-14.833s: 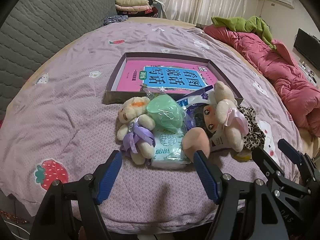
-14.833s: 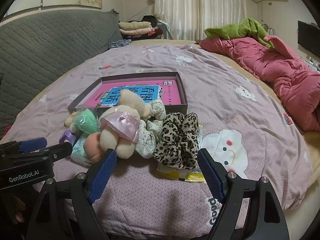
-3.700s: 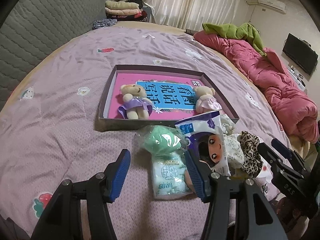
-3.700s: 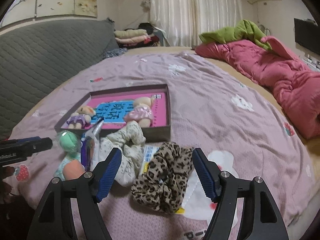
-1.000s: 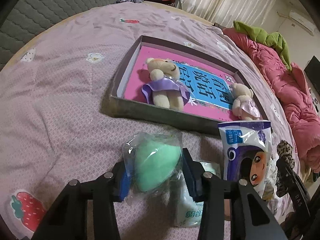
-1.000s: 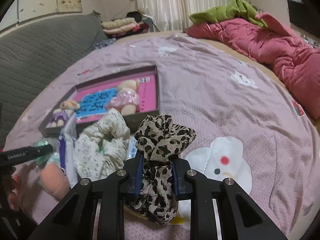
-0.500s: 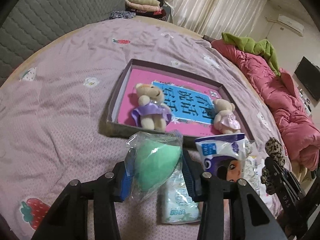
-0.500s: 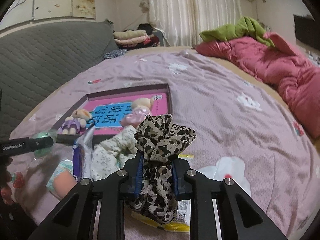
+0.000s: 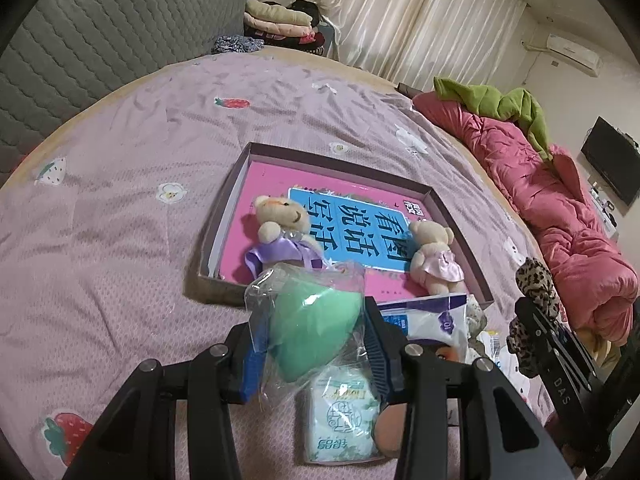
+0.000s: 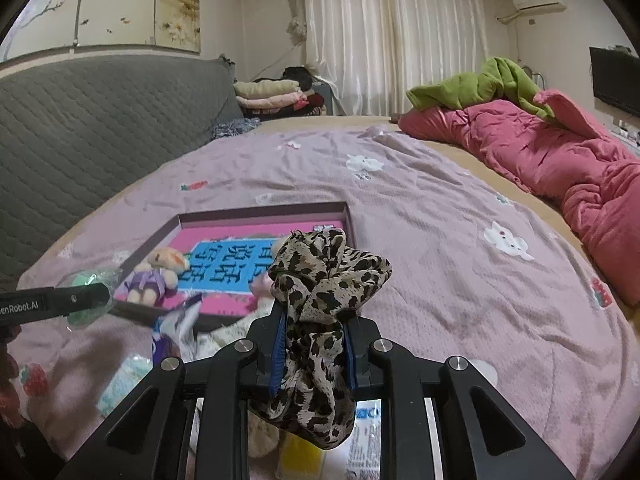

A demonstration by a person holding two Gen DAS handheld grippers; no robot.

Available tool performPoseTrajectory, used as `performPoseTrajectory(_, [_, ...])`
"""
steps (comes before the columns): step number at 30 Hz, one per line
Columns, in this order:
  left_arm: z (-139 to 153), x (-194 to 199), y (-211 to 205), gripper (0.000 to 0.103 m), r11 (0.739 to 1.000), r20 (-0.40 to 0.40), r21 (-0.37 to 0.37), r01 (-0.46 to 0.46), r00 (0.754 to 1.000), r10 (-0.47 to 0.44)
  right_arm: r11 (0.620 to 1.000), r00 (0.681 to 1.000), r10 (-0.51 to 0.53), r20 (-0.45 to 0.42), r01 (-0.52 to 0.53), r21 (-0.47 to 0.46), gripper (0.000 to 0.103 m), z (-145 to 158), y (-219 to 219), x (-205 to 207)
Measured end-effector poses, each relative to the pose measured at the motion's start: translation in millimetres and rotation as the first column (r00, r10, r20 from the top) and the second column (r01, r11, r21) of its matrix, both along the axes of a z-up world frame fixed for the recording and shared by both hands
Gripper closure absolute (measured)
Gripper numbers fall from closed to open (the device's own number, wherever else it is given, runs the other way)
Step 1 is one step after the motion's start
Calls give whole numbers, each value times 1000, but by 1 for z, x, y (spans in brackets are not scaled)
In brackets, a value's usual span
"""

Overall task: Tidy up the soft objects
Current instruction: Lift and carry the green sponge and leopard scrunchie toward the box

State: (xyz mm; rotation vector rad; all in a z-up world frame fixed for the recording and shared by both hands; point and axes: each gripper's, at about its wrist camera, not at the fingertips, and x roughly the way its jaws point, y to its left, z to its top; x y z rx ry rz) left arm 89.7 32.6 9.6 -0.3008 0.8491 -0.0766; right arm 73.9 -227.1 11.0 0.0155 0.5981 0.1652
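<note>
Left wrist view: looks forward and steeply down along its own fingers, close over the near edge of the bed, facing the shallow box [image 9: 434, 196].

Right wrist view: flatter angle, from further right, taking in the headboard [image 10: 100, 120] and curtains [image 10: 392, 40].

Shared: the box [image 10: 348, 216], both teddy bears, pink quilt [image 9: 560, 208], and each view catches the other gripper at its edge.

Bed [image 9: 120, 208] spread with a lilac sheet printed with strawberries and flowers. Lying on it: shallow dark box [image 9: 224, 216] mid-bed, tissue pack [image 9: 340, 420] and purple-white packet [image 9: 432, 316] nearer, pink quilt [image 10: 560, 160] along the right edge, possibly a peach sponge [image 9: 386, 428], half hidden.
</note>
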Motion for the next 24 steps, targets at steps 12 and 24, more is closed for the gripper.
performPoseTrajectory(12, [11, 23, -3, 59, 1000, 33, -3, 2, 999, -2, 1000, 1000, 10, 18, -10, 30, 80, 14, 0, 19])
performPoseTrajectory(24, [19, 49, -22, 59, 1000, 36, 9, 23, 999, -23, 1000, 999, -11, 46, 10, 15, 80, 26, 10, 69])
